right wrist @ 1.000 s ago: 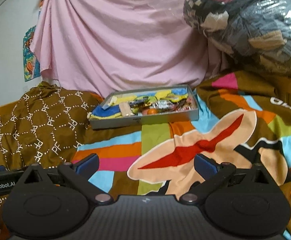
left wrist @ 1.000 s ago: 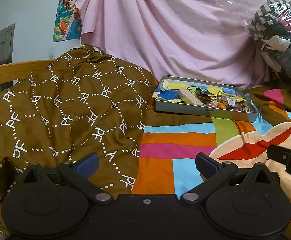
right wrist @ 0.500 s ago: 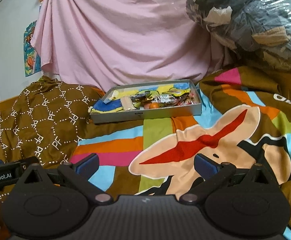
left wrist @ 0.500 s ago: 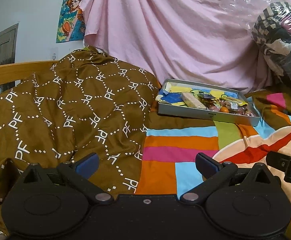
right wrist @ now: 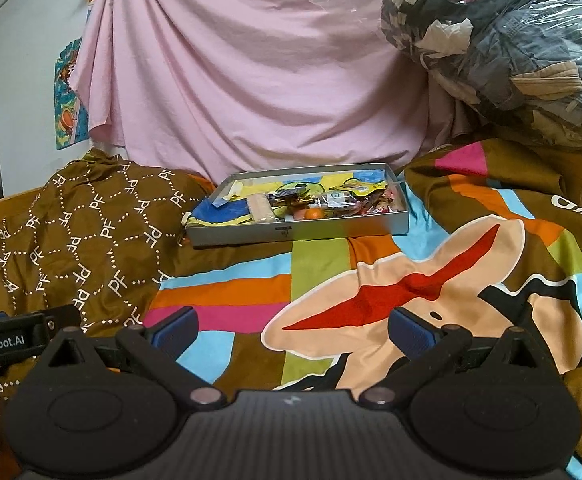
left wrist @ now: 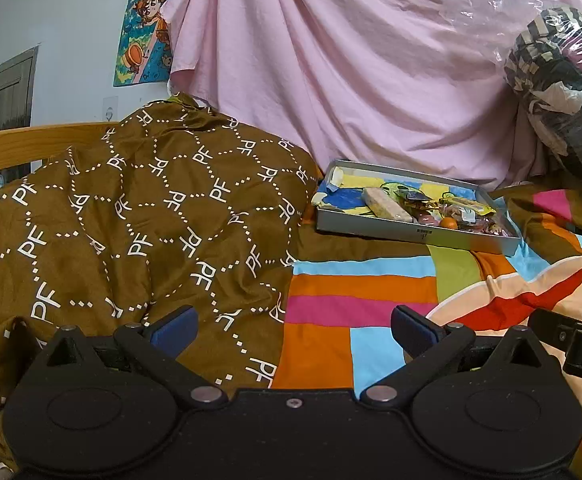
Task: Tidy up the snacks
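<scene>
Over last second both views pull back from tray [right wrist: 299, 232]; tray sits smaller, farther up bed; grippers no nearer snacks [right wrist: 323, 200], likely pause or finish. Left gripper [left wrist: 293, 326] spread wide, empty, above bedspread [left wrist: 331, 308] near its front edge. Right gripper [right wrist: 293, 326] likewise gaping, empty. Tray rests well ahead, by bed's far edge, under pink sheet [right wrist: 251, 80], beside brown quilt [left wrist: 131, 220].

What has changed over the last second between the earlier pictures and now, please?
Both tongs have drawn back from the grey tray of snacks: it sits smaller and farther off in each wrist view, with more of the striped bedcover showing before it. Nothing was taken hold of or let go. The left tongs and right tongs stay open and empty, and the snacks still lie in the tray.
</scene>
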A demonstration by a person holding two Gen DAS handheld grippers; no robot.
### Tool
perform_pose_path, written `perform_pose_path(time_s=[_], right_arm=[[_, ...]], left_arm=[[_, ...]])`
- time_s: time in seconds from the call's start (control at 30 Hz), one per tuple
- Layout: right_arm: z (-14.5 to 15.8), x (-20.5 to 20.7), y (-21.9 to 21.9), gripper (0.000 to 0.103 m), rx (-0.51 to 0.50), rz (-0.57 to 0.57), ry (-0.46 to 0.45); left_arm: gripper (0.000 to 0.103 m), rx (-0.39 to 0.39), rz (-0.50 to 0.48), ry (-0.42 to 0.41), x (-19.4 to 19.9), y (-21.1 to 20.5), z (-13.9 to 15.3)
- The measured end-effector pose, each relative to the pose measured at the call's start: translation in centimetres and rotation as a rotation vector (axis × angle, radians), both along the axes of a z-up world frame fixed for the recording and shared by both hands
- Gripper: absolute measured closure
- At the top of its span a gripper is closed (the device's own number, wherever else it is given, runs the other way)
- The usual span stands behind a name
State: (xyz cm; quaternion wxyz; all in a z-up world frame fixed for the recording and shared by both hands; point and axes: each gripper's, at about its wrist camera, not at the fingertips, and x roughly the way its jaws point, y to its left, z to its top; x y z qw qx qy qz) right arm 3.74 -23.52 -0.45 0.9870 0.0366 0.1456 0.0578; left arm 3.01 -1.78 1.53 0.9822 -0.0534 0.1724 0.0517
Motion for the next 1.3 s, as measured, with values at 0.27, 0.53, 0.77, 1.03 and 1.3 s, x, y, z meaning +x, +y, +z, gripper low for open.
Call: perform_pose_path(time_s=[0.27, 0.53, 0.77, 1.03, 1.3], right_arm=[[0.09, -0.09, 0.08, 0.0, -0.003, 0.008, -0.006], [0.09, -0.09, 0.14, 0.0, -0.005, 0.01, -0.006], [0.09, -0.11, 0.19, 0.0, -0.004, 0.009, -0.005], [0.09, -0.11, 0.24, 0.0, -0.005, 0.008, -0.005], [0.09, -0.1, 0.3, 0.0, -0.004, 0.008, -0.004]], left_arm=[[0.001, -0.002, -0.001, -0.002, -0.05, -0.06, 0.08], [0.001, -0.003, -0.002, -0.003, -0.03, 0.0, 0.08], [0.001, -0.003, -0.001, -0.003, -0.04, -0.01, 0.08], [0.001, -0.003, -0.001, -0.004, -0.04, -0.02, 0.07], [0.001, -0.003, -0.001, -0.003, -0.05, -0.02, 0.03]])
